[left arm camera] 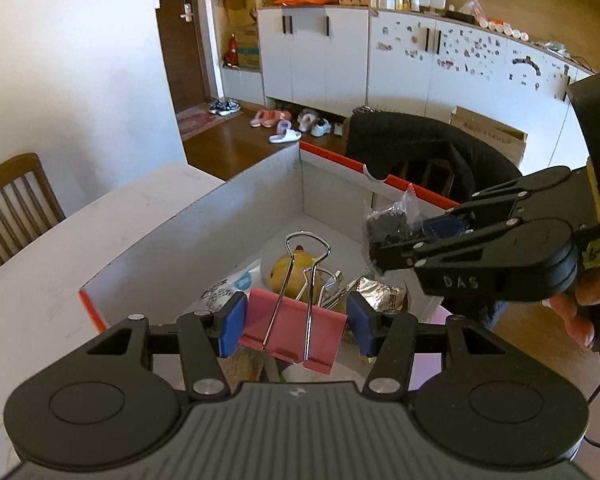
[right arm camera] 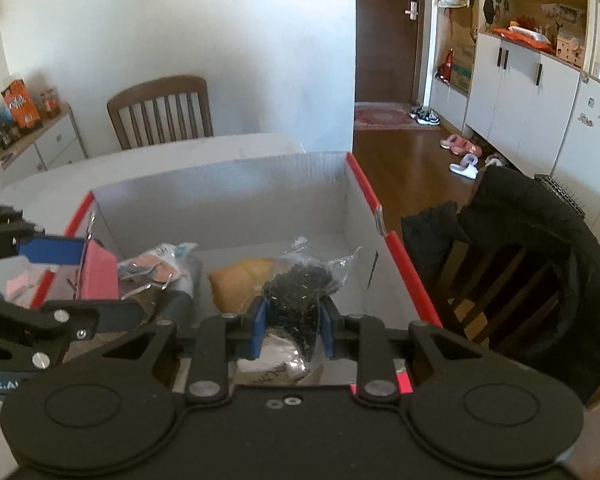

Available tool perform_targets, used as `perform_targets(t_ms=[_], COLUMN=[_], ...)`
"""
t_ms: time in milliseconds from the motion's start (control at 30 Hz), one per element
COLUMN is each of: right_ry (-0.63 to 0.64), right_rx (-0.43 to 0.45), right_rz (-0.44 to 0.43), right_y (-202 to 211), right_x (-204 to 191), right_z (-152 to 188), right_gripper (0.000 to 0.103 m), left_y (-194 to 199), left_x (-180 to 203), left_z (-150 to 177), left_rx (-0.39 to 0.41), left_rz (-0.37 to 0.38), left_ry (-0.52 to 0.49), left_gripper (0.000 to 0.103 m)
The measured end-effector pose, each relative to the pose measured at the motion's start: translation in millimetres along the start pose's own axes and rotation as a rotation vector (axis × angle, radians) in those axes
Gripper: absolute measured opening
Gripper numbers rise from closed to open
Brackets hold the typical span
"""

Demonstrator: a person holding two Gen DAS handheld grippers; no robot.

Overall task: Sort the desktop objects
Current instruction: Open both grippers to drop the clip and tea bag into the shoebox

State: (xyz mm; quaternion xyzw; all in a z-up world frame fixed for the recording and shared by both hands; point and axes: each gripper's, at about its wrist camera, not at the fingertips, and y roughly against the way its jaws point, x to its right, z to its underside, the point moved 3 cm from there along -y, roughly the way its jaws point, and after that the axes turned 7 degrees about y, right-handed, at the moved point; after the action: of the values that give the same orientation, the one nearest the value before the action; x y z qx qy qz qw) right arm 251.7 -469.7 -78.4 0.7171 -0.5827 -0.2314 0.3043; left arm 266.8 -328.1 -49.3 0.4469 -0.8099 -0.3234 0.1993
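A pink binder clip [left arm camera: 296, 330] is clamped between the blue pads of the left gripper [left arm camera: 296, 326], its wire handles standing up and away from the camera. The clip's long axis runs straight across from pad to pad, so its width fills the jaws, which are held partly apart by it.

A small clear bag [right arm camera: 300, 292] of dark bits is pinched in the right gripper [right arm camera: 292, 330], whose jaws are closed nearly as far as they go. The bag's loose top sticks forward beyond the fingertips.

Both loads are held over the open box [left arm camera: 188, 232], a grey cardboard box with red edges set on the white table [left arm camera: 52, 264]. Inside it, below and ahead of the jaws, a yellow toy [left arm camera: 290, 274], a foil packet [left arm camera: 382, 292] and some wrapped packets are seen.

The coming move is judged to be a drop into the box. What it turns on is that each load hangs inside the walls, with the floor of the box straight below. In the left view the right gripper is seen further in, over the middle; the left gripper is nearer the near wall. From the right view the clip is seen close to the left wall, so a slight reach inward is probably wanted before the left jaws are opened.
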Motion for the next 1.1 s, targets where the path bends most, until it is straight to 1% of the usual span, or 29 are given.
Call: perform_targets(t_ms=[133, 233, 367, 533, 700, 833, 1100], right_ry=[-0.030, -0.013, 0.007, 0.017, 0.030, 0.018, -0.002], right_rx=[-0.037, -0.048, -0.076, -0.099, -0.113, -0.113, -0.101], right_rz=[-0.027, -0.023, -0.032, -0.037, -0.043, -0.037, -0.060], right_y=[-11, -17, -27, -36, -41, -41, -30], right_x=[6, 4, 2, 0, 1, 4, 11], right_z=[4, 3, 2, 0, -1, -2, -3], right_gripper=[0.027, 0.027, 0.027, 0.028, 0.029, 0.034, 0.048], left_y=[-16, -26, -33, -37, -37, -35, -24], left_x=[3, 5, 8, -2, -11, -15, -15], left_z=[-5, -7, -7, -4, -2, 0, 3], left_rx=[-0.031, -0.057, -0.078, -0.109, -0.113, -0.115, -0.094], left_rz=[0.007, 0.031, 0.031, 0.068, 0.085, 0.109, 0.118], left_ry=[-0.020, -0.015, -0.035, 0.021, 0.051, 0.077, 0.079], left_gripper=[0.053, 0.053, 0.053, 0.054, 0.054, 0.054, 0.054])
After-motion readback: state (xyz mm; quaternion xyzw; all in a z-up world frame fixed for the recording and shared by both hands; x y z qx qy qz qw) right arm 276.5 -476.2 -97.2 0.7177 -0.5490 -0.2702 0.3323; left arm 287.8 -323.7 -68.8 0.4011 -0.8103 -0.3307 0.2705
